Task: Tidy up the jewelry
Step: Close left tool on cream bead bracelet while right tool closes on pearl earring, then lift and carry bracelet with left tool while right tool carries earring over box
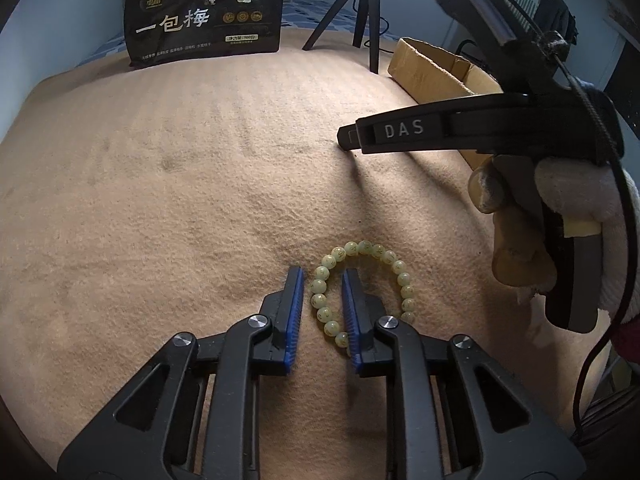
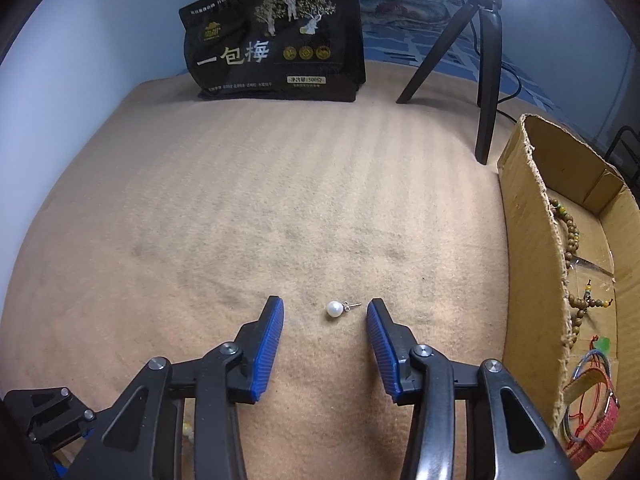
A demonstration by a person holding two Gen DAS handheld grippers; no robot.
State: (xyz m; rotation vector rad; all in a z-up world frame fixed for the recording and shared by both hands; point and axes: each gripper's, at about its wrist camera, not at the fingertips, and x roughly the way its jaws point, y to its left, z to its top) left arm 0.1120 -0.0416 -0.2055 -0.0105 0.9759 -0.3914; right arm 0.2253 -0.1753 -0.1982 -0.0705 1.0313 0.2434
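Surface: tan felt-like blanket (image 2: 248, 208) covers everything I work on, faintly ribbed, with a few darker smudges.
Room: pale blue wall behind; a black pouch (image 2: 280, 40) with gold trees and Chinese print stands at the far edge, a black tripod (image 2: 486, 80) just right of it.
Box: open cardboard box (image 2: 532, 248) sits at the blanket's right edge, touching it.
Left gripper: my left gripper (image 1: 323, 276) is down at the blanket, blue pads apart, straddling the left arc of the bracelet (image 1: 362, 286); beads lie between the pads, and I can't tell whether either pad touches them.
Bracelet: pale green beads with small markings, lying flat in a loop, its right half outside the jaws.
Right gripper: my right gripper (image 2: 325, 307) is low, pads wide apart, nothing clamped.
Earring: a pearl stud (image 2: 338, 309) lies on the blanket between the right fingertips, post pointing right, touching neither pad.
Only in left view: the right gripper's side marked DAS and the gloved hand (image 1: 560, 220) holding it.
Only in right view: the box's contents, namely brown bead strands (image 2: 572, 248), a red cord (image 2: 588, 392) and thin bangles.
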